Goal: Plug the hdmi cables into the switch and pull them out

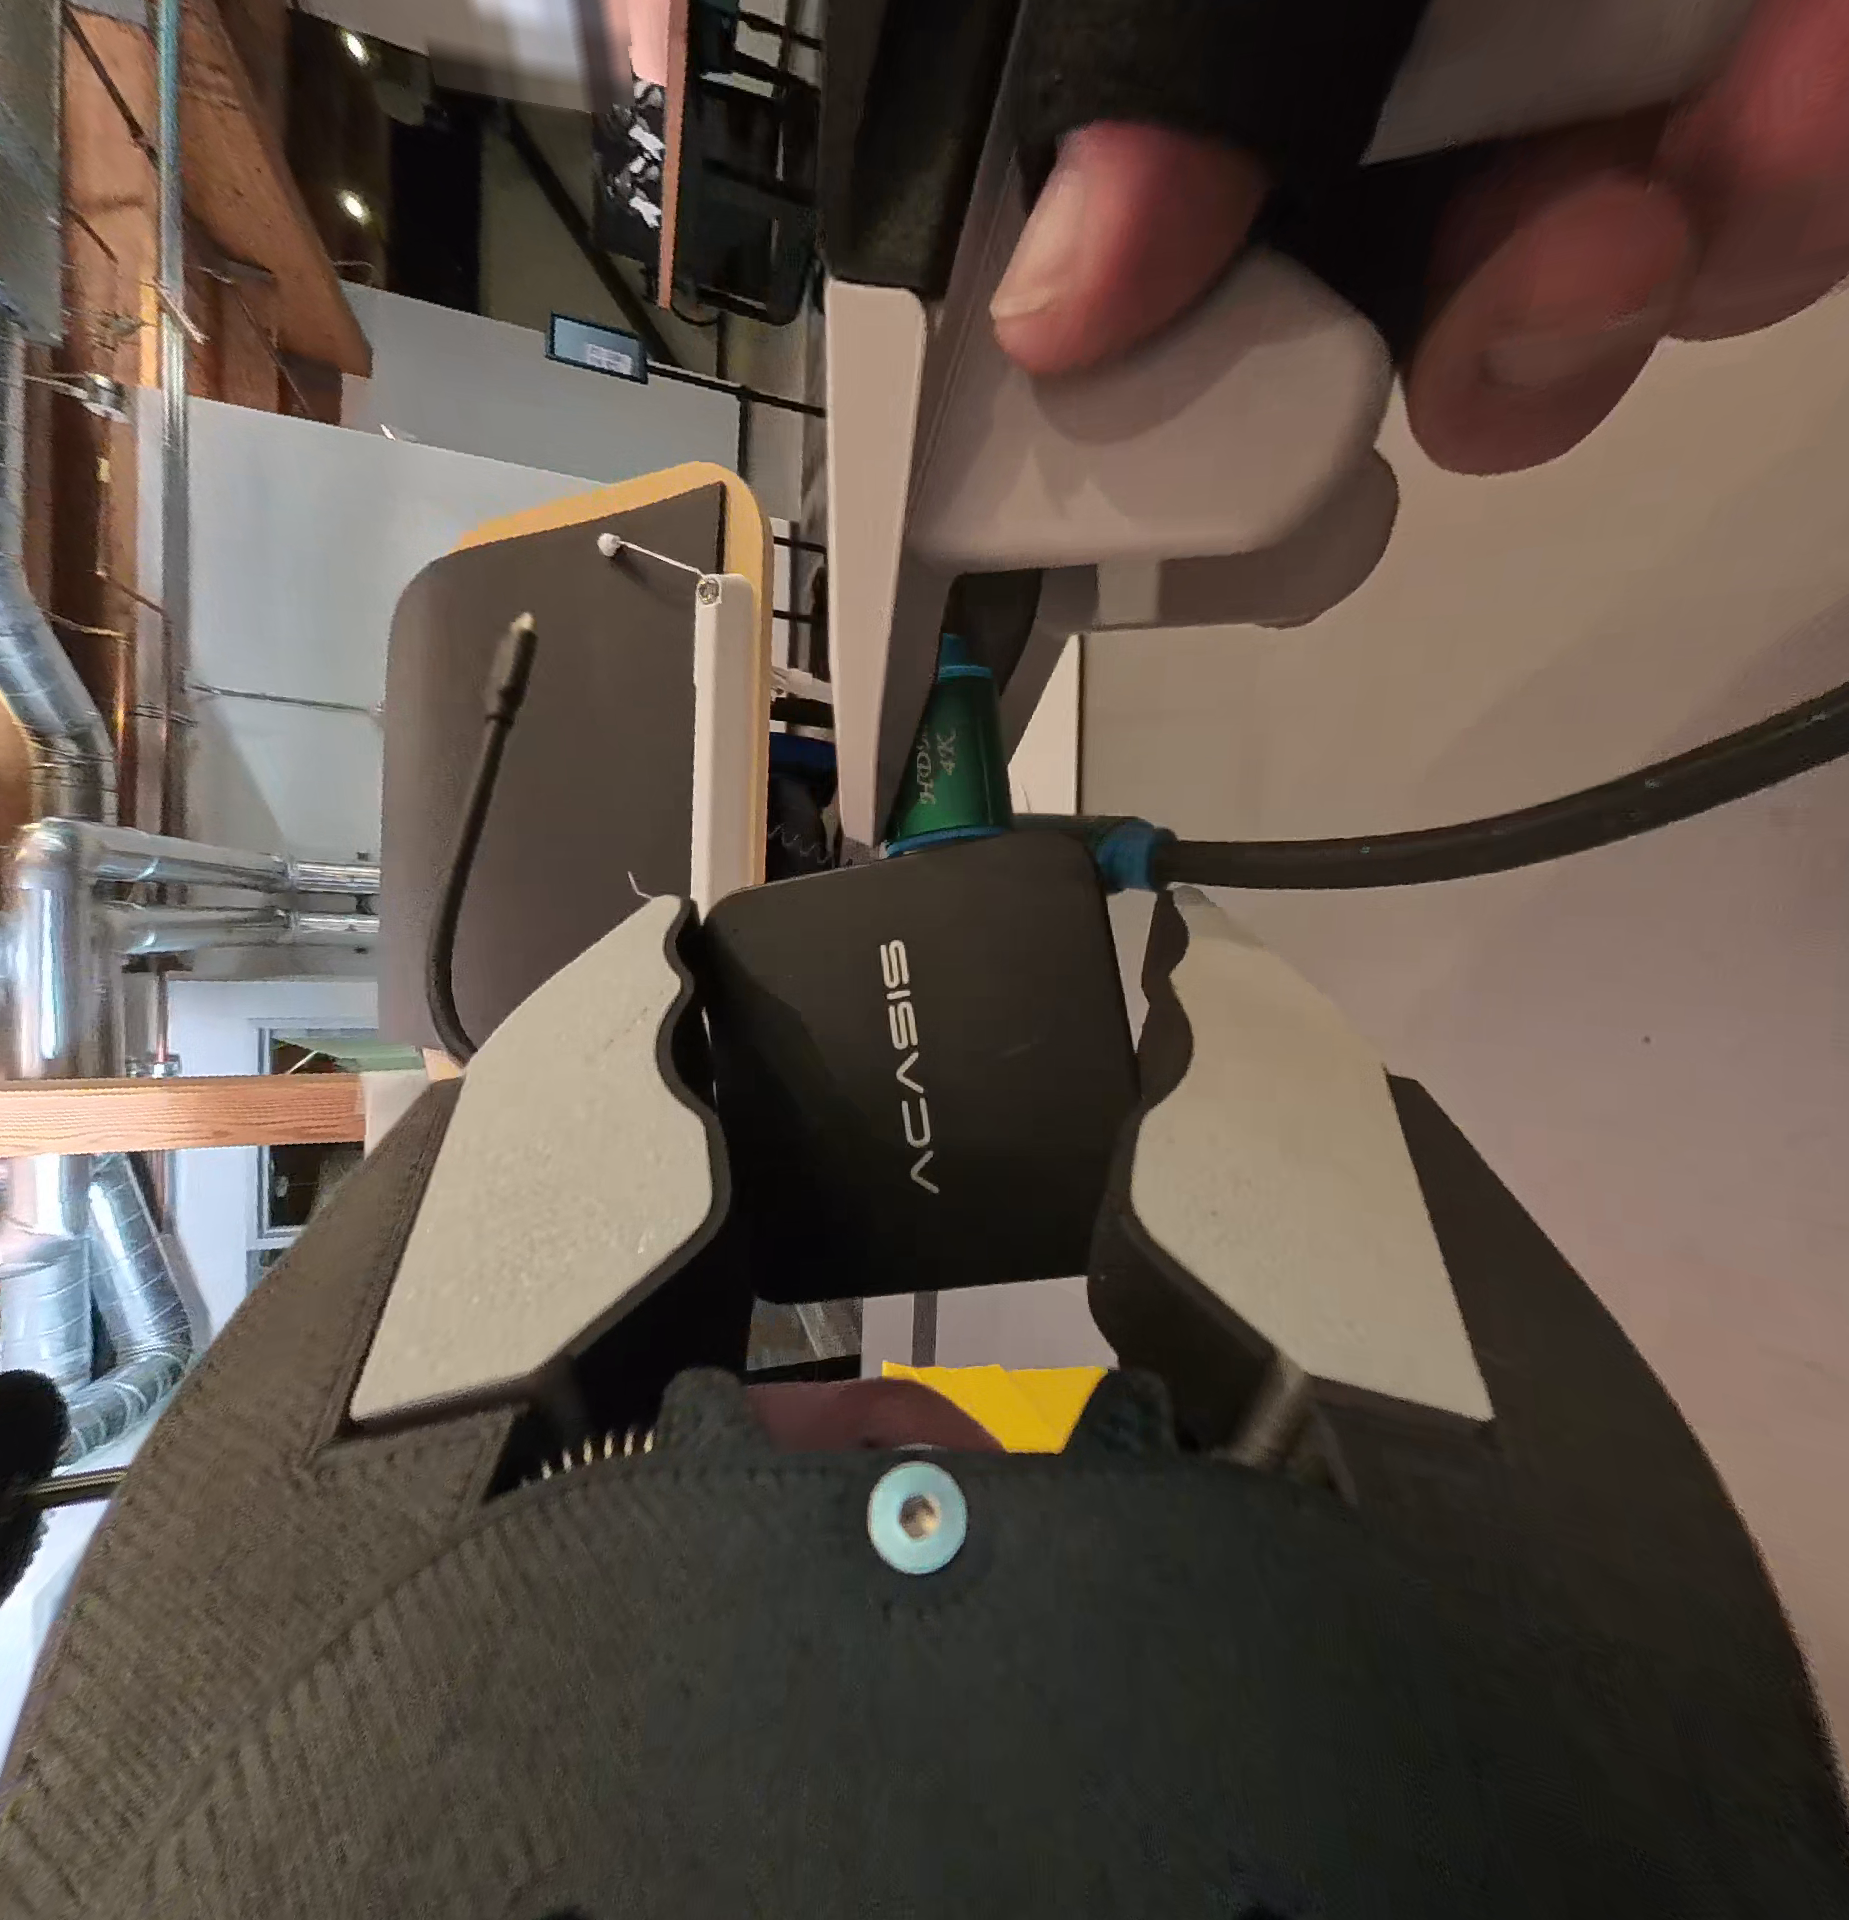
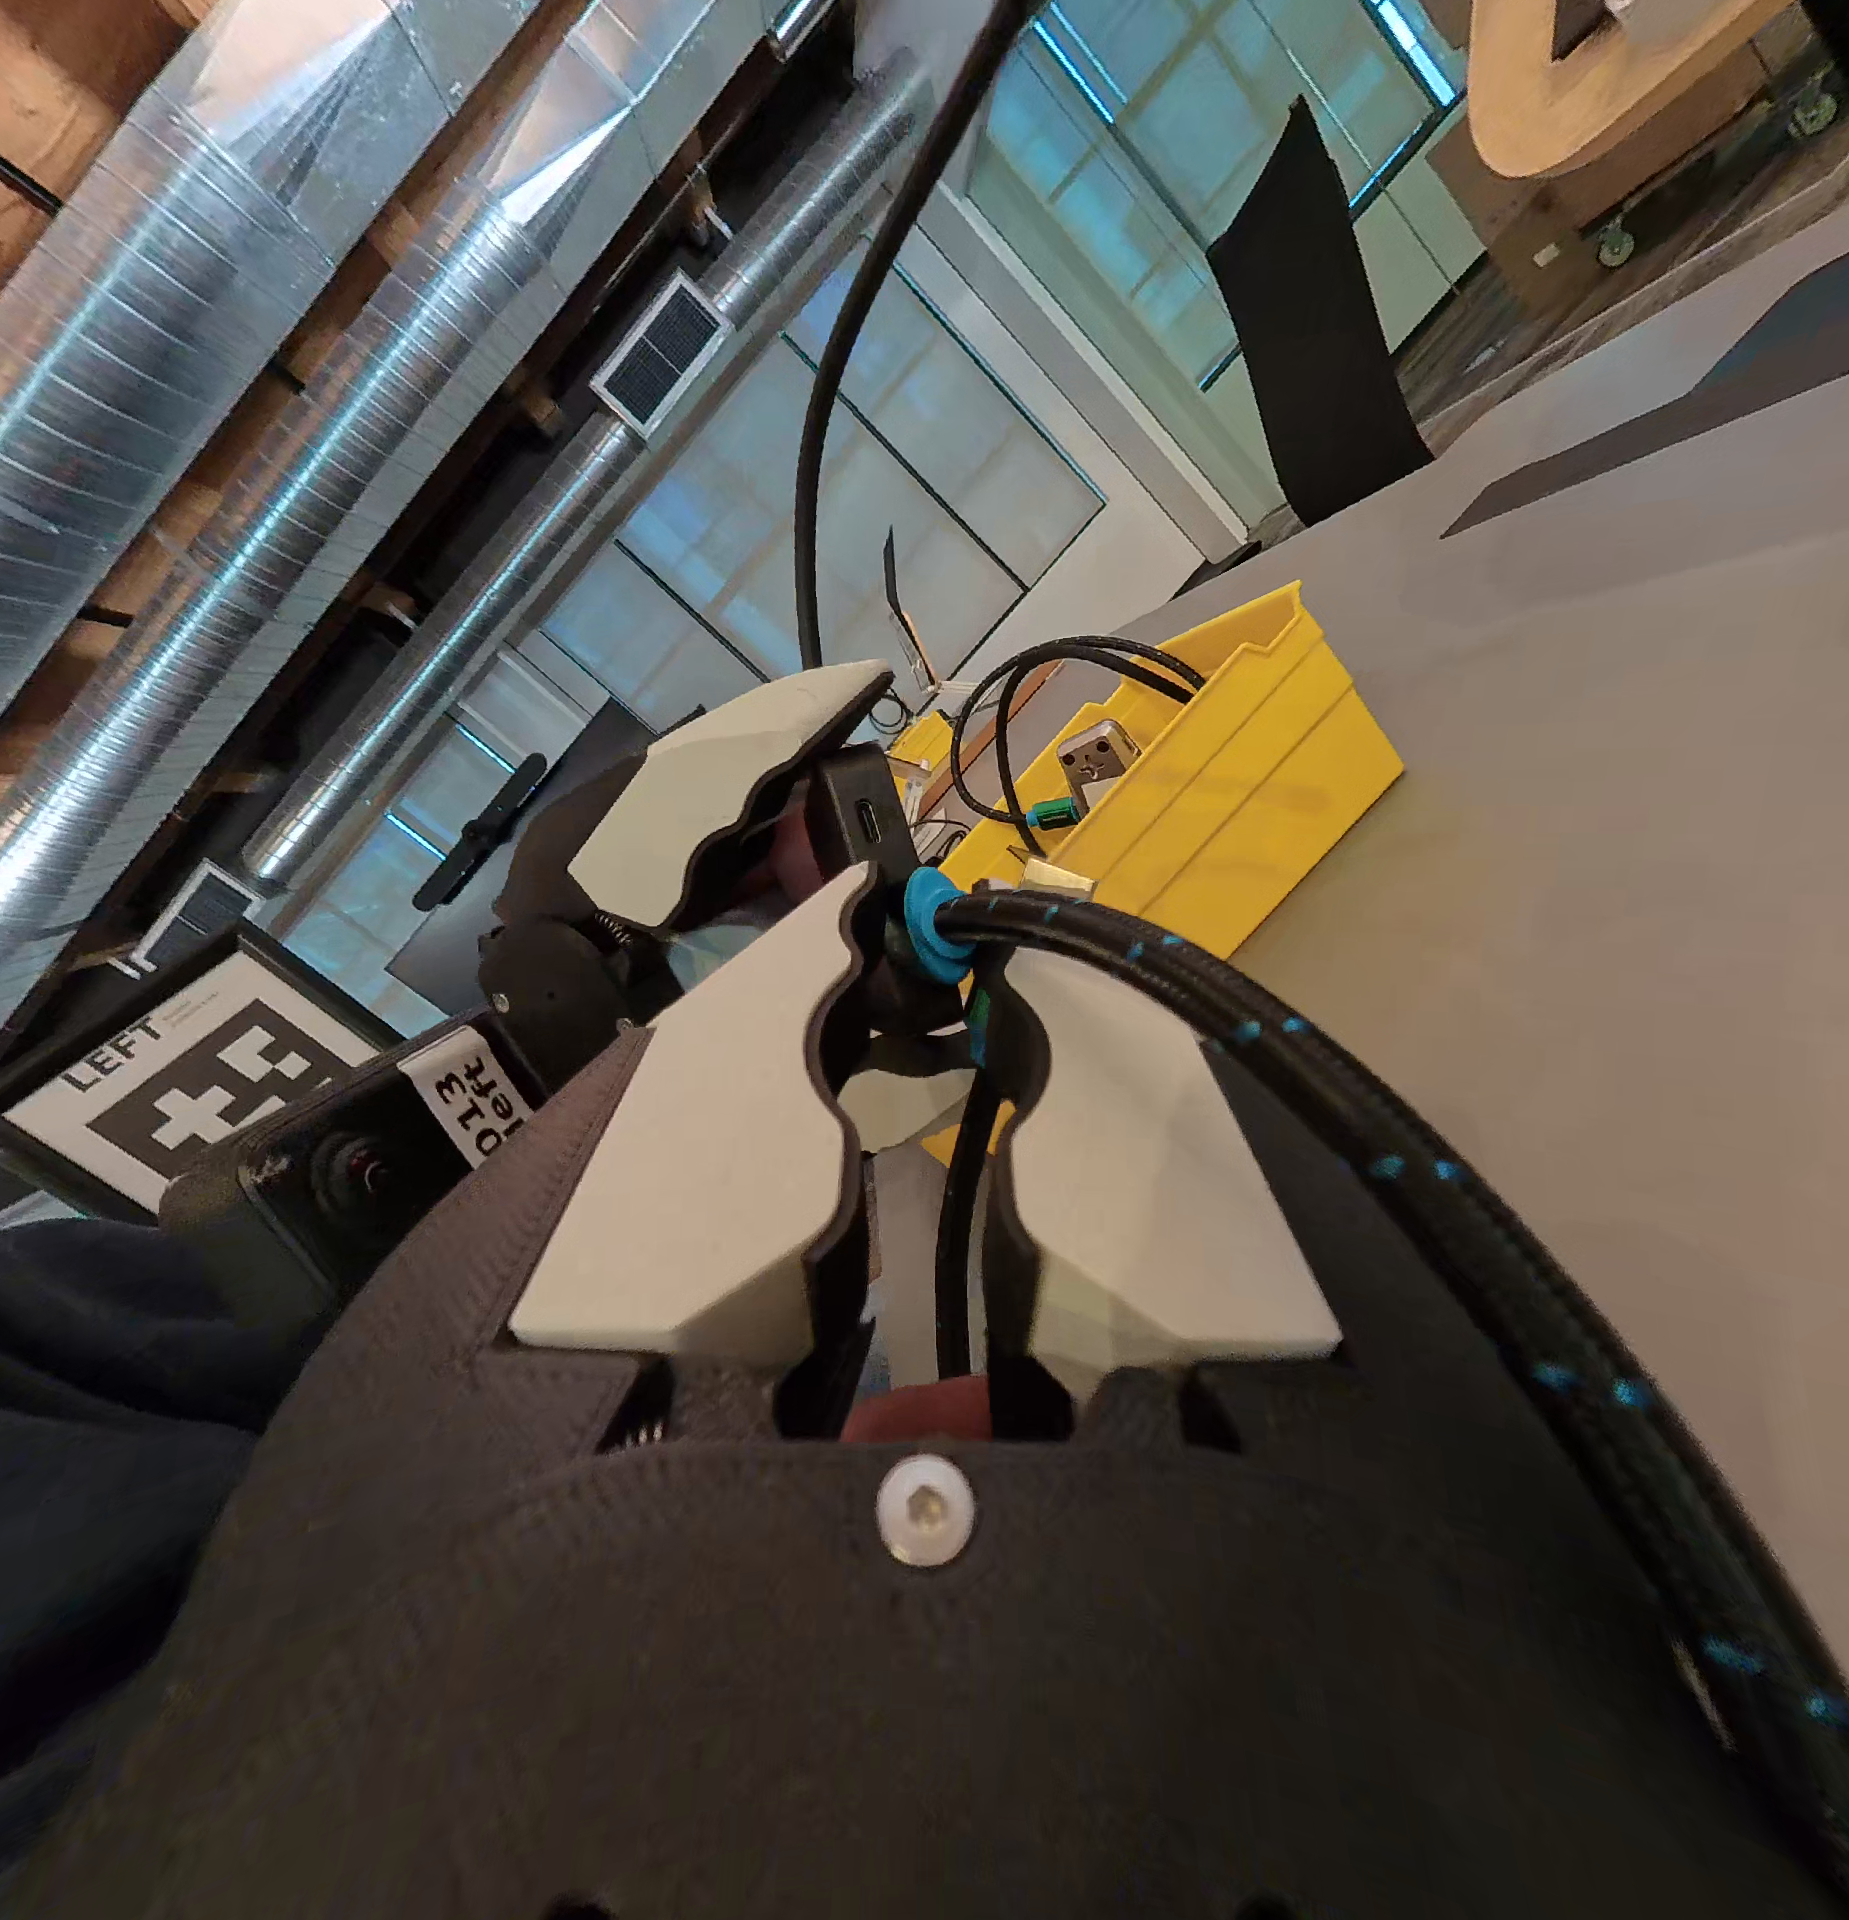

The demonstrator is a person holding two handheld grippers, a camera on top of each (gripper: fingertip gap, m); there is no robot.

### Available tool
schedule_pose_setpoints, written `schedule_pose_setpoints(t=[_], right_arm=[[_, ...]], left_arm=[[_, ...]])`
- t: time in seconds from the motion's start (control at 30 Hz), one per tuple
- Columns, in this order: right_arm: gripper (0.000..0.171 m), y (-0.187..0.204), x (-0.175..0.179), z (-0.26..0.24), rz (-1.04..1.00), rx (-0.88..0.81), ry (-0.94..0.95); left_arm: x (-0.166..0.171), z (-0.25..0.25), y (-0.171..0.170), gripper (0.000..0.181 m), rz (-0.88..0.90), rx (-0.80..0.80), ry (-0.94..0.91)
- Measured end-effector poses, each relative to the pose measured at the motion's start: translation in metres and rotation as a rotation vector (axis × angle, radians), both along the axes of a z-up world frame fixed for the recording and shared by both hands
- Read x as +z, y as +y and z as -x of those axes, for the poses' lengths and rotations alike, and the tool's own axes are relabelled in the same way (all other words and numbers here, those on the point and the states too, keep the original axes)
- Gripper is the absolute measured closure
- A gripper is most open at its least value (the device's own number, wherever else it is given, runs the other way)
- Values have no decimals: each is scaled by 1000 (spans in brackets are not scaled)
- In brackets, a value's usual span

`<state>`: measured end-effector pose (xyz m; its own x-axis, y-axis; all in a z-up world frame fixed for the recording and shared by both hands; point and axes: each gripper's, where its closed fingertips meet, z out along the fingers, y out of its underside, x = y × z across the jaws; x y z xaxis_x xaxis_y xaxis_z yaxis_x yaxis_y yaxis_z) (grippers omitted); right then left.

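Switch (image 1: 915, 1081) clamped in left tool (image 1: 920, 1039); right tool (image 2: 935, 997) grips green plug (image 1: 946, 764) at switch edge.

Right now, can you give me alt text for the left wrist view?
The left gripper clamps a black switch box between its grey fingers. At the box's far edge, the right gripper pinches a green plug, beside a black cable with a blue collar.

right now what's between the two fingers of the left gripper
The black square hdmi switch, pinched between the left gripper's grey fingers; the left wrist view shows it.
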<state>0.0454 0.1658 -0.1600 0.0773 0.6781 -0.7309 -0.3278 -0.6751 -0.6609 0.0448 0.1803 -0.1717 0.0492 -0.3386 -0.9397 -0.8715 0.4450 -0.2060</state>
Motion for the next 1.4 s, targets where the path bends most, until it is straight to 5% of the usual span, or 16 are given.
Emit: schedule_pose_setpoints(t=[0.13, 0.27, 0.47, 0.67, 0.8, 0.97, 1.27, 1.4], right_arm=[[134, -4, -6, 0, -40, 27, -96], [129, -16, -12, -2, -172, 83, -253], [146, -52, 1, -7, -559, 201, -461], [159, -29, 78, -48, -737, -114, -238], [156, 13, 56, -76, -658, -267, -299], [144, -7, -12, -33, -667, -3, -449], [133, -62, 5, 35, -843, 210, -338], [146, -66, 6, 40, -864, 204, -355]], left_arm=[[0, 7, 2, 102, 99, 32, -16], [-1, 25, 7, 102, 209, 56, -52], [-3, 45, 5, 103, 375, 69, -163], [-1, 56, -6, 102, 519, 24, -258], [6, 55, -23, 102, 635, -53, -338], [14, 48, -45, 103, 773, -147, -426], [-3, 38, -67, 102, 919, -201, -400], [-9, 38, -74, 102, 982, -214, -395]])
